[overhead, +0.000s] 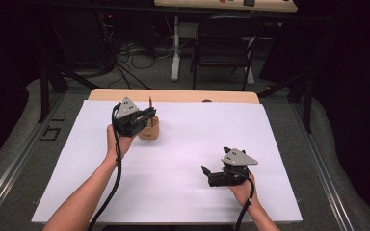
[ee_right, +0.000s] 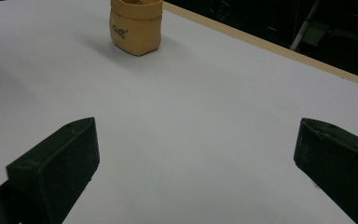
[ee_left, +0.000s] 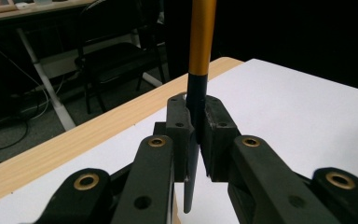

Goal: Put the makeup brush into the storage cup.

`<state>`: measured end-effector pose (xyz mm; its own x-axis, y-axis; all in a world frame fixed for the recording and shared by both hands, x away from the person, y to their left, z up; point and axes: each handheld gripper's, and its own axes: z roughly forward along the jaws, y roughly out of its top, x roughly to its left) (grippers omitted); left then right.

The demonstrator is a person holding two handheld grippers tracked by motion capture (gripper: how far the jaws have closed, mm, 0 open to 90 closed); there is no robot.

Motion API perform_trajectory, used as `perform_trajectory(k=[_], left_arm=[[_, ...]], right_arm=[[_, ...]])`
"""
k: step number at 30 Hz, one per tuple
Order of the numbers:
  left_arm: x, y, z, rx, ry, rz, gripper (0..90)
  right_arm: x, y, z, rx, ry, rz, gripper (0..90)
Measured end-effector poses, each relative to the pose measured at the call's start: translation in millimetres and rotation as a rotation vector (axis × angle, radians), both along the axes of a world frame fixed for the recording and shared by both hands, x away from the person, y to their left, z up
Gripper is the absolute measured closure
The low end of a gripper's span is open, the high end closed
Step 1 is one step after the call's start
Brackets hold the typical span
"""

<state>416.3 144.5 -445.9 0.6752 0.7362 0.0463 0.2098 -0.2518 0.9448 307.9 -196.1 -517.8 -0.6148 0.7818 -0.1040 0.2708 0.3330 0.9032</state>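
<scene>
Bench (overhead: 183,192), covered in white sheet, carries a tan pouch-like holder (overhead: 149,130) standing upright with its mouth open, placed to receive writing tools from above. Left gripper (overhead: 147,115) hangs directly over that holder, its fingers (ee_left: 179,126) clenched on a pencil (ee_left: 198,84), evidently so the pencil can be lowered straight into the opening. Right gripper (overhead: 206,172) rests low near the bench, well apart from the holder, fingers (ee_right: 56,172) released and spread with nothing between them, judged idle. Pencil sits between the left fingers; its long axis runs near vertical, yellow shaft above the fingers, dark tapered end pointing down below them.
</scene>
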Motion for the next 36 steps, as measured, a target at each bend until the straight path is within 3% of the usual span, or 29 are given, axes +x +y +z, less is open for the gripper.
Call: perform_trajectory(k=[13,36], left_arm=[[9.7,2.4,10.6,0.017,-0.012,0.027,82.9],[30.9,3.6,-4.6,0.020,0.015,0.082,82.8]], right_arm=[[0.2,-0.2,0.6,0.002,-0.002,-0.002,0.0],[0.6,-0.8,0.6,0.007,-0.002,-0.003,0.0]])
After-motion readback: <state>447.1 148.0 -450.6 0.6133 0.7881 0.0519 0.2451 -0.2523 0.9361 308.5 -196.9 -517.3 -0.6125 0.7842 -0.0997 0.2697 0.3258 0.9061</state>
